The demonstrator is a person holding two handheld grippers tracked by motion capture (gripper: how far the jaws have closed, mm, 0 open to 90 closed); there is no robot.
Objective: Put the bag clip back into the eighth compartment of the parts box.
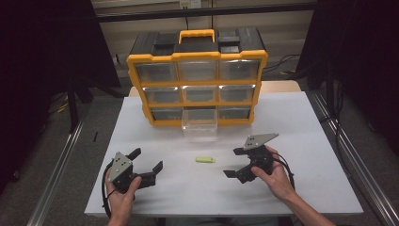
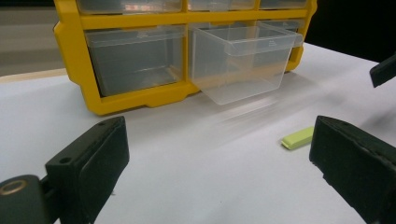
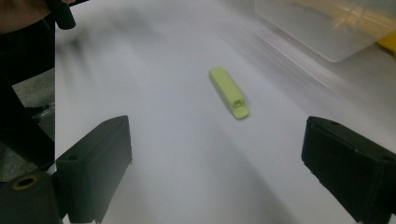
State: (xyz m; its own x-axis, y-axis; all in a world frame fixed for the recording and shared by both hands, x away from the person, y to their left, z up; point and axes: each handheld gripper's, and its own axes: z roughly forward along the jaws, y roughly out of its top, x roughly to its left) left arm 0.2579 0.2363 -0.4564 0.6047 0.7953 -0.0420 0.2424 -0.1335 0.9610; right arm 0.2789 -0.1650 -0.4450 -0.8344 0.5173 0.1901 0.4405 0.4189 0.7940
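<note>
A small yellow-green stick (image 1: 205, 159) (image 2: 298, 137) (image 3: 229, 92) lies flat on the white table (image 1: 282, 122), between my two grippers. My left gripper (image 1: 147, 159) (image 2: 219, 172) is open at the table's front left, with nothing between its jaws. My right gripper (image 1: 234, 162) (image 3: 217, 172) is open at the front right, jaws turned toward the stick and a short way from it. Behind stands a yellow and black drawer organizer (image 1: 197, 75) (image 2: 121, 100). Its bottom middle clear drawer (image 1: 200, 125) (image 2: 243, 60) (image 3: 327, 28) is pulled out and looks empty.
The organizer's other clear drawers are pushed in. Metal rails (image 1: 56, 174) run along both sides of the table. The table's front edge lies just behind my hands.
</note>
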